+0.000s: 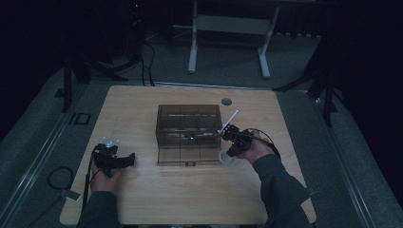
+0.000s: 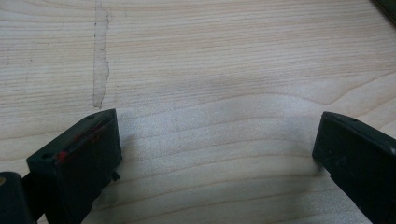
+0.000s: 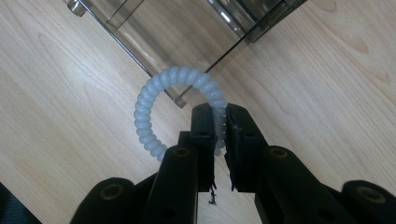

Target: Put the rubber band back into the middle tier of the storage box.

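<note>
A pale spiral hair tie (image 3: pixel 154 100), a coiled ring, hangs from my right gripper (image 3: pixel 219 112), whose jaws are shut on its right side. In the high view that hair tie (image 1: pixel 225 158) sits at the front right corner of a clear smoky compartment box (image 1: pixel 188 133), with my right gripper (image 1: pixel 231 145) just above it. My left gripper (image 1: pixel 114 159) rests low over the bare wood at the table's left. Its jaws stand wide open in the left gripper view, nothing between the fingertips (image 2: pixel 88 144).
The wooden table (image 1: pixel 142 199) carries the box at its middle. A round grommet (image 1: pixel 226 101) lies behind the box. A strip of tape residue (image 2: pixel 100 56) marks the wood ahead of my left gripper. A cable loop (image 1: pixel 59 178) lies off the table's left.
</note>
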A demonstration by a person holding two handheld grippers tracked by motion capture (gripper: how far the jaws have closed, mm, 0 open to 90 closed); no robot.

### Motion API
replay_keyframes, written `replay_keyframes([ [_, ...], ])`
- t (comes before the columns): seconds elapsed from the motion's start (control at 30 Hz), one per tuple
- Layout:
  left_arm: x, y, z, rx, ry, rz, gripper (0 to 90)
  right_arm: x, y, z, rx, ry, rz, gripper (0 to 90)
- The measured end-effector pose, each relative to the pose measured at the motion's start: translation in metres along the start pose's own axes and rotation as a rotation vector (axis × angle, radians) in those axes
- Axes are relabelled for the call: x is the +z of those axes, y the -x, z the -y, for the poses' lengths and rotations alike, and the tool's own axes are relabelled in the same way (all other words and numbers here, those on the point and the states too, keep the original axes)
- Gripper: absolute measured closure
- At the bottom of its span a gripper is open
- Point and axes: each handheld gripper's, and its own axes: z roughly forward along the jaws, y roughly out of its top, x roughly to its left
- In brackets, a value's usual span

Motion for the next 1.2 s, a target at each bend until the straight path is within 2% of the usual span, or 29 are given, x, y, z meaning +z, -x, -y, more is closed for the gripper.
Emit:
replay_keyframes([
  [1.2, 0.000, 0.000, 0.000, 0.001, -0.001, 0.000, 1.2, 0.008, -0.002, -0.024, -0.011, 0.017, -0.008, 82.1],
])
